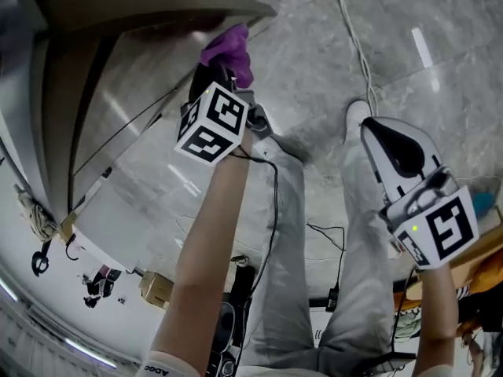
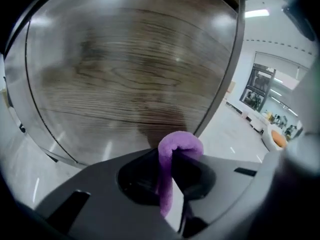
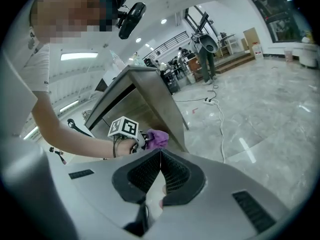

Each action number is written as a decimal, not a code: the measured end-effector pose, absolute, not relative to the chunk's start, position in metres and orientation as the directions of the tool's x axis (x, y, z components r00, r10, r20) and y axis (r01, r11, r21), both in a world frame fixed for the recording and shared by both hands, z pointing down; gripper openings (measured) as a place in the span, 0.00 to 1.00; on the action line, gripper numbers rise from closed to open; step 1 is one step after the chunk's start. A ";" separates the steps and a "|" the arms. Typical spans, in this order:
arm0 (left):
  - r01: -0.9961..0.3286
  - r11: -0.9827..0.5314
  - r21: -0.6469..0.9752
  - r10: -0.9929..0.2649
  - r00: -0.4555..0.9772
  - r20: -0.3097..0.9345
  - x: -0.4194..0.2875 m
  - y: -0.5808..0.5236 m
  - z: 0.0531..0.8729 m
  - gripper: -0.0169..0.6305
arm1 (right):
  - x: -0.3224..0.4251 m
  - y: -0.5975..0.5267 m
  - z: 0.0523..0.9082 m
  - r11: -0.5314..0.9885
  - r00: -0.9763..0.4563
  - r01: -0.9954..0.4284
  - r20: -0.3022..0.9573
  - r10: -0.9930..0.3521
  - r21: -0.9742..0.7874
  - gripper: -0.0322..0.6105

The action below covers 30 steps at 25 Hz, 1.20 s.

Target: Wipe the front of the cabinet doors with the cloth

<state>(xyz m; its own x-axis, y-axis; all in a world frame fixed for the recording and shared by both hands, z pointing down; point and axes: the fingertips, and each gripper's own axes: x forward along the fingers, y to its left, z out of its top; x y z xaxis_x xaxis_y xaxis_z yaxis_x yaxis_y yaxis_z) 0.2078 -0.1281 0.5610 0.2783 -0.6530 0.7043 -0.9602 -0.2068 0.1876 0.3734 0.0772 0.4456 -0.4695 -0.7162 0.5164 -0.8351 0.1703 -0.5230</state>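
The left claw (image 2: 171,181) is clamped tight on a fuzzy purple cloth (image 2: 179,145), folded over, right by the glossy wood-grain cabinet door (image 2: 130,74). The right claw (image 3: 159,171), ribbed jaws together, holds nothing.

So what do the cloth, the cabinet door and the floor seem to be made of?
Cloth: purple, fuzzy nap, likely microfibre or fleece. Cabinet door: wood or wood-look laminate, visible grain, slight sheen. Floor: polished grey stone or tile, veined, with light glare.
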 end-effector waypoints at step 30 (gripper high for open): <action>-0.987 -0.106 0.117 -0.587 0.157 0.794 0.009 -0.161 0.594 0.10 | 0.256 0.031 0.485 0.136 -0.456 -0.831 0.520 -0.722 -0.539 0.09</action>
